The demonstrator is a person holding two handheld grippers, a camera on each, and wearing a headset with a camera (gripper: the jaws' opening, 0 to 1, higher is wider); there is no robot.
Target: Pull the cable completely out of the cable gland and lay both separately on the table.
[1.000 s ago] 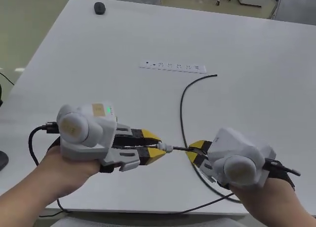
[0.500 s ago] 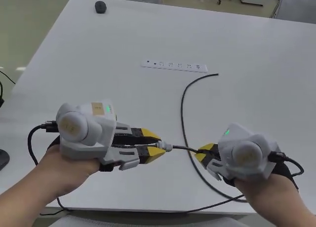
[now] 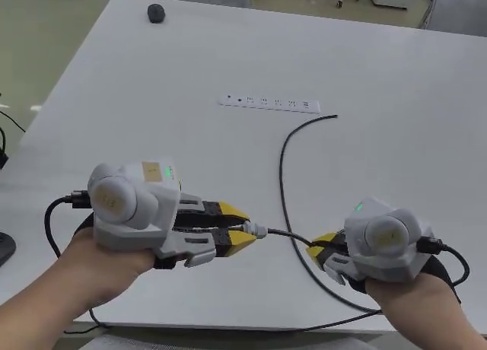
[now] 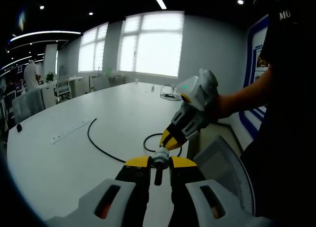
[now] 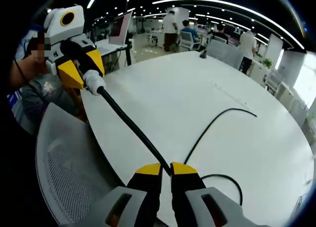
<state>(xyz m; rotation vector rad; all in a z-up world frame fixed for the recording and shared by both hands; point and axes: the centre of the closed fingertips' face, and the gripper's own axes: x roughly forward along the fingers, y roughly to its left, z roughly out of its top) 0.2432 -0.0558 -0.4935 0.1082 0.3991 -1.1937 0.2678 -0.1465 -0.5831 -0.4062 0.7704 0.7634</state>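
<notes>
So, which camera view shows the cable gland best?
The right gripper view: the cable gland sits unobstructed at the left gripper's tips, with the cable leaving it. The left gripper view shows it from behind, partly between its jaws; the head view shows it small.

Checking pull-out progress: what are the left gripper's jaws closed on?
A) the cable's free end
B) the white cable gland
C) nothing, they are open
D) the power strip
B: the left gripper is shut on the white cable gland, with the black cable running from it to the right gripper.
</notes>
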